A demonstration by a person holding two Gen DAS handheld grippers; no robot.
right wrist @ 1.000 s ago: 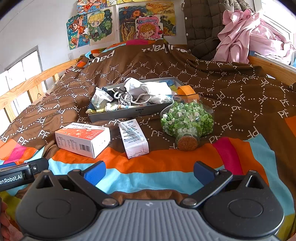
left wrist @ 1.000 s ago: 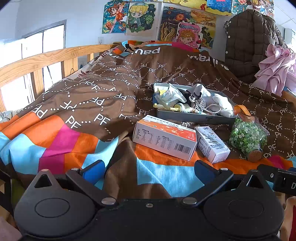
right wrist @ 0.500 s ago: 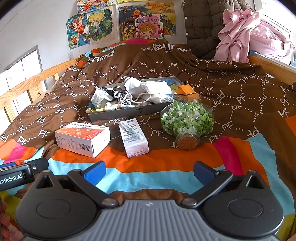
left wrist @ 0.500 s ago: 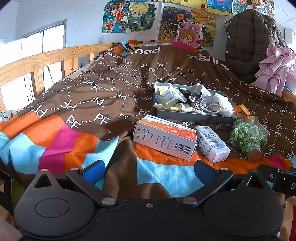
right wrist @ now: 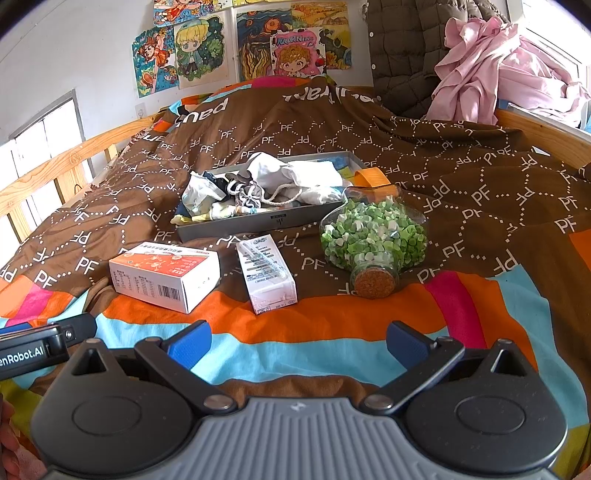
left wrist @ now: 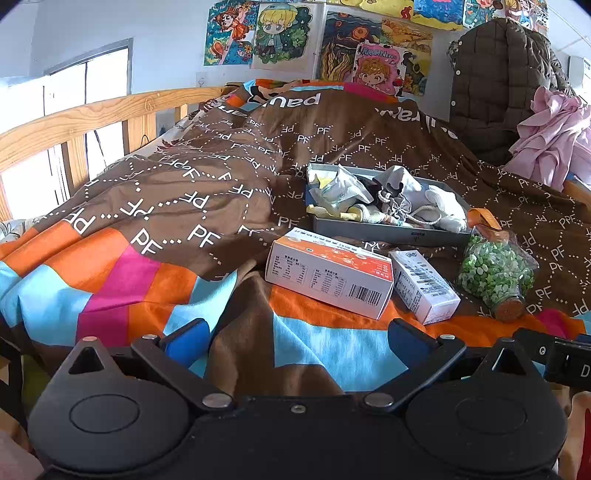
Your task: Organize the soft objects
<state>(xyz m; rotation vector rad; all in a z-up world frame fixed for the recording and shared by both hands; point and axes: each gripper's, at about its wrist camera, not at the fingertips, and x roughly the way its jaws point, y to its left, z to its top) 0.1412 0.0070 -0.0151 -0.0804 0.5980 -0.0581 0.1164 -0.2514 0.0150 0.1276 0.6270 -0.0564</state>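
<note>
Bedroom setting, both views look along a bed under a brown "PF"-print duvet [left wrist: 207, 192] w/ orange, blue and pink blocks at the near end; wooden rail [left wrist: 74, 118] on one side, cartoon posters [left wrist: 280, 33] on the back wall. Left wrist view: left gripper [left wrist: 295, 339] low over the near duvet edge, blue pads wide apart, nothing between them. Grey tray [left wrist: 384, 230] mid-bed, heaped w/ soft items [left wrist: 402, 201] — pale cloth, drawstring pouch, small packets. Just in front of tray: orange-white box [left wrist: 328, 273], smaller white carton [left wrist: 424, 286] touching it, then glass jar of green bits [left wrist: 495, 269] lying on its side, cork toward camera. Right wrist view: right gripper [right wrist: 295, 341] also spread wide, empty, above the striped near end. Same tray [right wrist: 258, 221] w/ soft items [right wrist: 280, 181] beyond; box [right wrist: 166, 273], carton [right wrist: 266, 273], jar [right wrist: 373, 240] in a row before it. Pink clothing [right wrist: 495, 70] piled far right by a dark quilted jacket [right wrist: 402, 55].
</note>
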